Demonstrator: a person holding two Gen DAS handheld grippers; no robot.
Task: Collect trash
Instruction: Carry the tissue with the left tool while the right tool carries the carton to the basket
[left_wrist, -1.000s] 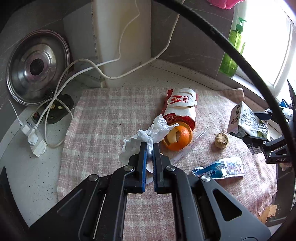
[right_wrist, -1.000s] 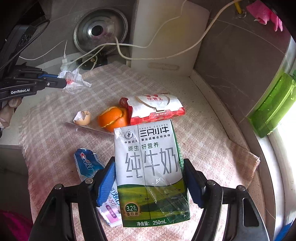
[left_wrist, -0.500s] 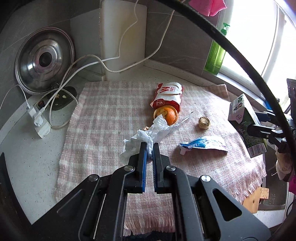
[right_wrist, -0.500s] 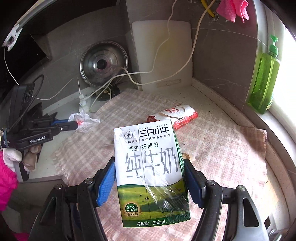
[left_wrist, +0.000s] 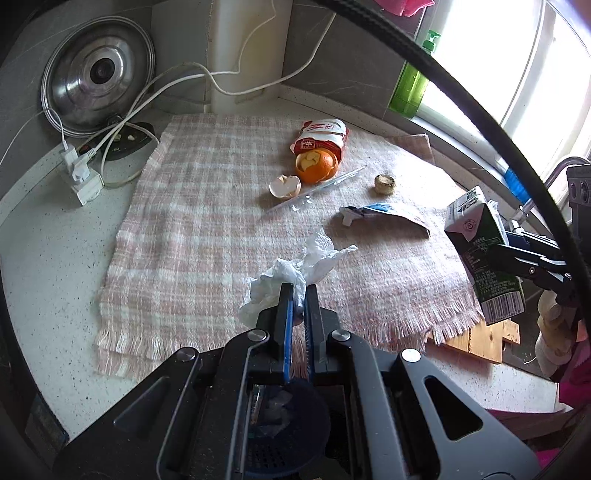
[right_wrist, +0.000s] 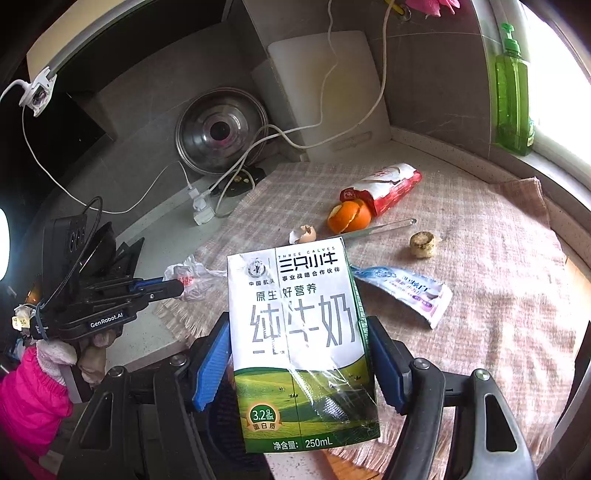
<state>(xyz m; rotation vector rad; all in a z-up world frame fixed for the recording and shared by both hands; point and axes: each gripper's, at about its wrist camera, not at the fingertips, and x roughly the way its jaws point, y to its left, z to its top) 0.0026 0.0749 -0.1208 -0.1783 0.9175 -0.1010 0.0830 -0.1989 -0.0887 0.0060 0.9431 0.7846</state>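
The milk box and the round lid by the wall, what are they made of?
Milk box: looks like printed, glossy coated cardboard, with folded edges and a clear wrinkly film stuck on it. Lid: shiny metal, probably steel, since it mirrors light; its dark knob could be plastic.

Speckled counter (left_wrist: 55, 258); checked cloth (left_wrist: 207, 221); power strip (left_wrist: 79, 177)
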